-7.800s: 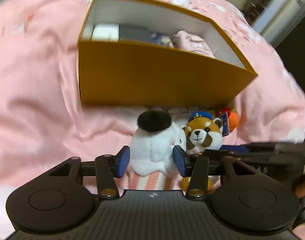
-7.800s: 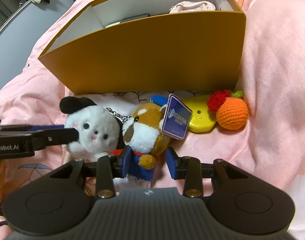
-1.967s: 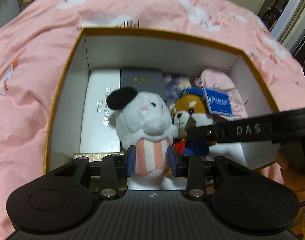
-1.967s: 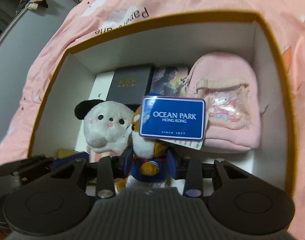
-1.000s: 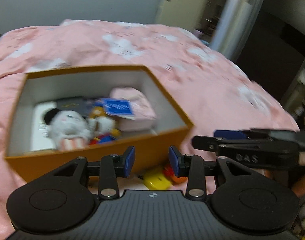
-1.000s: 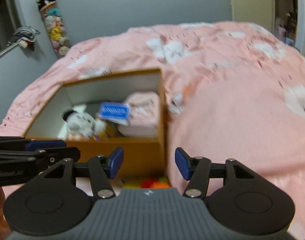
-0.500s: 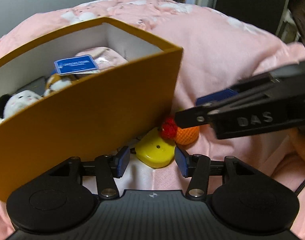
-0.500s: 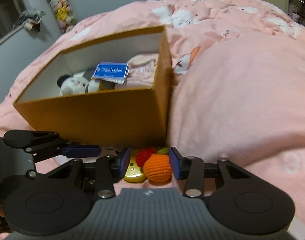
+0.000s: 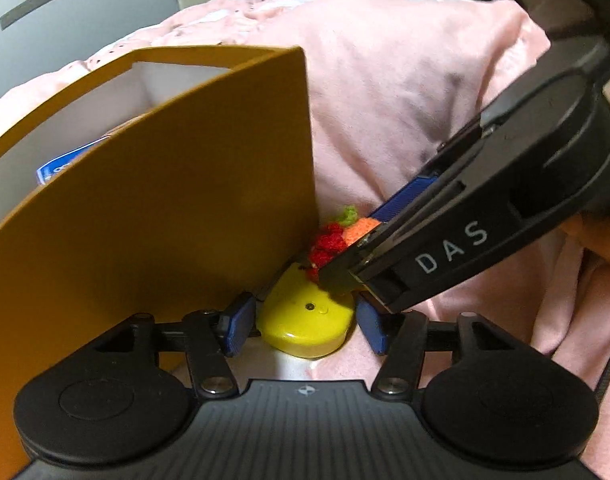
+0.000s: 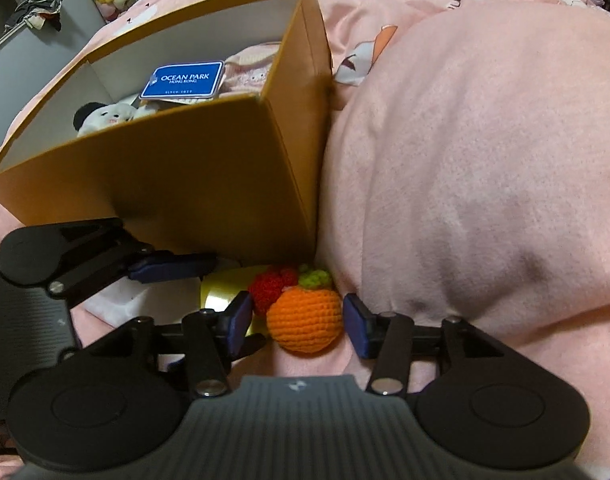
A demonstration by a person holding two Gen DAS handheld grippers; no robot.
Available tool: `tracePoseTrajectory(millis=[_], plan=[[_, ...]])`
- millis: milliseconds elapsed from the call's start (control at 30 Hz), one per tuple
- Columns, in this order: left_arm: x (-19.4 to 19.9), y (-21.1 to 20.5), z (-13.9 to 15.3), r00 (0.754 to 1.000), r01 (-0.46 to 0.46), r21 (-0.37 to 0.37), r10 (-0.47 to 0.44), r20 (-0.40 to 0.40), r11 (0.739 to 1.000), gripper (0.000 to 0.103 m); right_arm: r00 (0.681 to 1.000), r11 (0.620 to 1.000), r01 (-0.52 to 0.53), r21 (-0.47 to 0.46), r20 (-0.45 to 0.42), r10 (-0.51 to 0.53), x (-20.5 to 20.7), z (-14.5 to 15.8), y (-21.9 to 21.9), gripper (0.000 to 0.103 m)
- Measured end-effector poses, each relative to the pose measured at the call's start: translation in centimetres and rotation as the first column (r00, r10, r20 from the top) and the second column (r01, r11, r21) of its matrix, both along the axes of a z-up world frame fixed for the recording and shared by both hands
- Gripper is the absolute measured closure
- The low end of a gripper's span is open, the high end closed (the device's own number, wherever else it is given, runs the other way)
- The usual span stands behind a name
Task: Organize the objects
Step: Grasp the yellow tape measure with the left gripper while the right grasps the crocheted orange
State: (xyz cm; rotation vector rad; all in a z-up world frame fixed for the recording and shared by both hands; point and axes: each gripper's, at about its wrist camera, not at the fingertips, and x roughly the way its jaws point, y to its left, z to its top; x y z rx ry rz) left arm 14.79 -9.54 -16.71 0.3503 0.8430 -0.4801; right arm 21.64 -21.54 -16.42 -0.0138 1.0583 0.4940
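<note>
The orange box stands on the bed, on the pink blanket, and it already holds the white plush and a toy with a blue tag, so it seems to serve as the place where the small things are collected. Two things lie outside it, just beside its front corner: a yellow flat object and a crocheted orange fruit with a red and green top. They are pressed close together there, probably because the blanket rises like a wall on the right side and keeps them in the hollow. The left tool has just been opening; its jaws stand on both sides of the yellow object, very near it, but I judge that they do not press it yet. The right tool has also just opened a little; the crocheted fruit sits between its jaws with small gaps on each side, so it is not gripped. Both tools seem ready to close and lift these last things to the box.
</note>
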Motion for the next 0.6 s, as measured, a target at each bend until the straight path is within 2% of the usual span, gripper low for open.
tracePoseTrajectory(millis=[233,400,467,600], plan=[[-0.5,-0.2,-1.3,0.999,0.025,0.040,-0.026,0.019,0.999,0.035,1.000,1.000,0.004,0.004,-0.027,-0.004,0.4,-0.5,0.0,0.051],[-0.5,0.1,-1.2,1.000,0.010,0.018,-0.010,-0.020,1.000,0.040,1.000,1.000,0.004,0.003,-0.027,-0.003,0.4,-0.5,0.0,0.051],[-0.4,0.5,-0.9,0.999,-0.015,-0.003,0.015,-0.049,1.000,0.040,1.000,1.000,0.006,0.006,-0.027,-0.005,0.3,-0.5,0.0,0.052],[-0.5,1.3,-0.4,0.984,-0.138,-0.065,0.130,-0.122,0.988,0.040,1.000,1.000,0.008,0.009,-0.022,-0.008,0.1,-0.4,-0.1,0.052]])
